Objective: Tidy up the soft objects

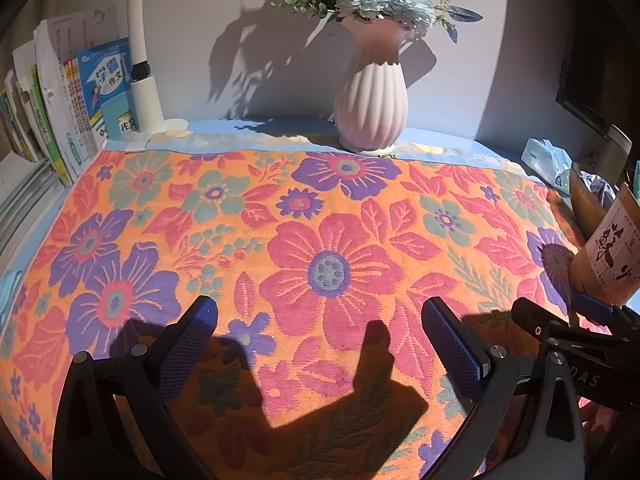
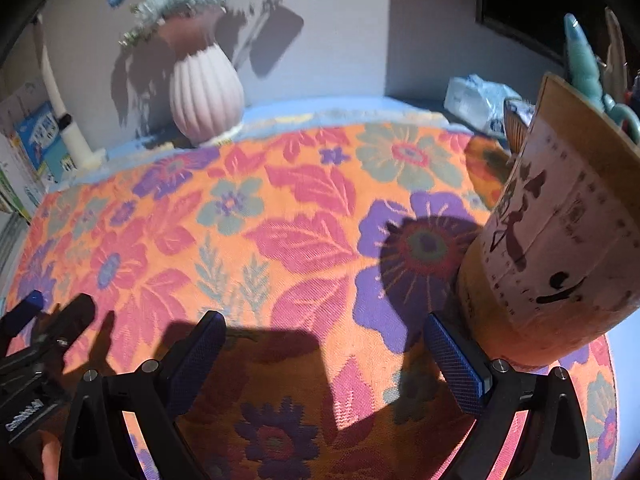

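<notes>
Orange terry cloth with red and purple flowers, the towel (image 1: 320, 240), lies spread flat on the table, directly under and ahead of both grippers. The left gripper (image 1: 320, 344) hangs above it with its fingers wide apart, holding nothing. The right gripper (image 2: 324, 360) is also spread wide and empty; a brown container (image 2: 552, 248) stands just beside its right finger. Far ahead of the left gripper stands a pink ribbed vase (image 1: 372, 104).
</notes>
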`<state>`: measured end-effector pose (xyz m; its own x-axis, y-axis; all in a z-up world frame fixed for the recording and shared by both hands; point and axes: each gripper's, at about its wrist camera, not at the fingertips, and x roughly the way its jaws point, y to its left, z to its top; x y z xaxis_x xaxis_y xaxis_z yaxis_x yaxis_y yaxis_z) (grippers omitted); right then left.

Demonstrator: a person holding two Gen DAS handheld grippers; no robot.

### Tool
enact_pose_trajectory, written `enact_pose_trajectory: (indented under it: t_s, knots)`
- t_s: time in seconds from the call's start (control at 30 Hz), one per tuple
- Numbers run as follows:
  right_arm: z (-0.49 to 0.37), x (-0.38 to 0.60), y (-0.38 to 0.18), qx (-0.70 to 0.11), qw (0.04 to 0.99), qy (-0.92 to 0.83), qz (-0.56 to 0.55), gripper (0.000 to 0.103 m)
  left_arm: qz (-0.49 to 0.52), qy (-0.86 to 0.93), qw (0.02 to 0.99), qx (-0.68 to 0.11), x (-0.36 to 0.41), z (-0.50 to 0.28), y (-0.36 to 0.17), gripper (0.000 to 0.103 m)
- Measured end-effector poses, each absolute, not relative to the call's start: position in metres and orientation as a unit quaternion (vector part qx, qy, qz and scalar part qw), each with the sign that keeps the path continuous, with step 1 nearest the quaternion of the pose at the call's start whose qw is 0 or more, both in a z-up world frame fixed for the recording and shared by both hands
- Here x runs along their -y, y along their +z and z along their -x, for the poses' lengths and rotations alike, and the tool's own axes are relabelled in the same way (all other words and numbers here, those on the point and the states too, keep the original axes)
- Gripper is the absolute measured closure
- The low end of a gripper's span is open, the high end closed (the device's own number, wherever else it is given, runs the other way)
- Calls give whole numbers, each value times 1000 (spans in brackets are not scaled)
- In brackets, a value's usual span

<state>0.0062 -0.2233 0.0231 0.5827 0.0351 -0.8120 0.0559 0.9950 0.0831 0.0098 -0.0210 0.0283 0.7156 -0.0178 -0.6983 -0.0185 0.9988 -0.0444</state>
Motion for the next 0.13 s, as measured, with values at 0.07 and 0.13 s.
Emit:
enact_pose_trajectory:
  t_s: [0.07, 0.13]
  knots:
    - [-9, 224, 20, -467, 883, -9, -52, 3, 26, 8, 929, -369, 19, -7, 29, 1]
    - [-13, 220, 15, -486, 873, -12, -36, 0, 30, 6, 927, -375, 18, -9, 28, 1]
